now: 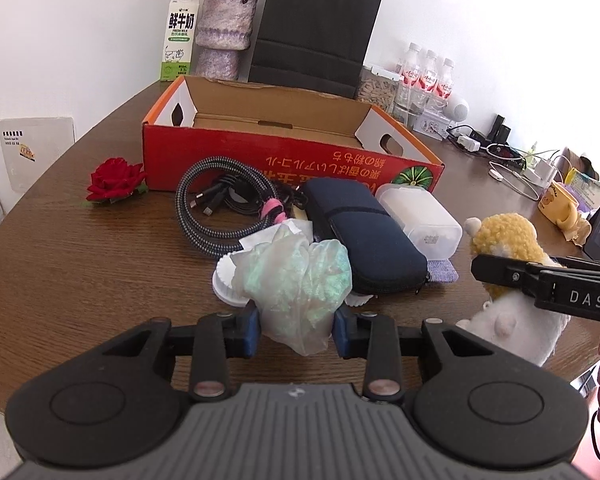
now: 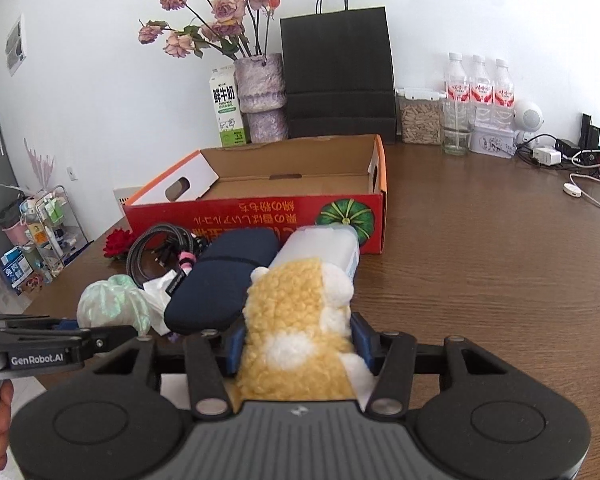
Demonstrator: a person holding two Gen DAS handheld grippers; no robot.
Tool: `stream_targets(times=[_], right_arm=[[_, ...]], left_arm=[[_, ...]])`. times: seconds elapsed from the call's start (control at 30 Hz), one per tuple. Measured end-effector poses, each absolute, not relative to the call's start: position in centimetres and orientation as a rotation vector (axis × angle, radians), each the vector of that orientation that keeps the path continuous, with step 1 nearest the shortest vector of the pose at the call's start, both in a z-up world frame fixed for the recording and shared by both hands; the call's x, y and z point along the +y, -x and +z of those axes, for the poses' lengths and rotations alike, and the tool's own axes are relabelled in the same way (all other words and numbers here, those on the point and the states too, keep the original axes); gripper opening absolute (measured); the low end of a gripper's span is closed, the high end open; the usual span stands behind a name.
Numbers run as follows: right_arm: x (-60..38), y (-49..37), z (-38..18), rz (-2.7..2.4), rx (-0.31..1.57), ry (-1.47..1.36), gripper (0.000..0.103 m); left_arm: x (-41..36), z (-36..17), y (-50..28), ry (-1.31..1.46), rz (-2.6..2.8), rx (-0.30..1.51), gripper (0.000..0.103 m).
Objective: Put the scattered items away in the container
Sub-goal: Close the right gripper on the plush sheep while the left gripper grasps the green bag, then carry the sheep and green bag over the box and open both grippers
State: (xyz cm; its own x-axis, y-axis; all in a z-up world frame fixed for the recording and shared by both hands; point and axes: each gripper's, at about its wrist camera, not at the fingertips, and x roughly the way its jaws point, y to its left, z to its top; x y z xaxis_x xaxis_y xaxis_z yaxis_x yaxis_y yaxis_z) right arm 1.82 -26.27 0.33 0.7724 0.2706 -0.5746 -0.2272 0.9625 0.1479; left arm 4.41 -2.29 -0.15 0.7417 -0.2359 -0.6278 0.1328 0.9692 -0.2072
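Observation:
An open red cardboard box stands on the brown table, also in the right wrist view; its inside looks empty. In front of it lie a coiled cable, a navy pouch, a white plastic case and a red rose. My left gripper is shut on a crumpled iridescent bag. My right gripper is shut on a yellow and white plush toy, which also shows in the left wrist view.
Behind the box stand a milk carton, a purple vase, a black paper bag, a jar and three water bottles. Chargers and cables lie at the far right. A white disc lies under the bag.

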Motion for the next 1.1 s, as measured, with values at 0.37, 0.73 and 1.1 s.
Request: stream_targets(times=[0.37,0.73,1.1], right_arm=[[-24.8,-6.0,4.3,0.274,0.465,-0.106,0.05],[-22.1,-15.5,6.3,0.243,0.352,-0.138,0.05],[-21.8,-23.9,2.7,0.144,0.363,-0.183,0.05]], left_arm=[[-0.7,4.7,-8.0,0.185,-0.192,0.536,0.035],[1.2,7.7,-16.8,0.262,-0.092,0.431,0.035],[0.9,5.3,-26.7,0.246,0.03,0.47,0.036]])
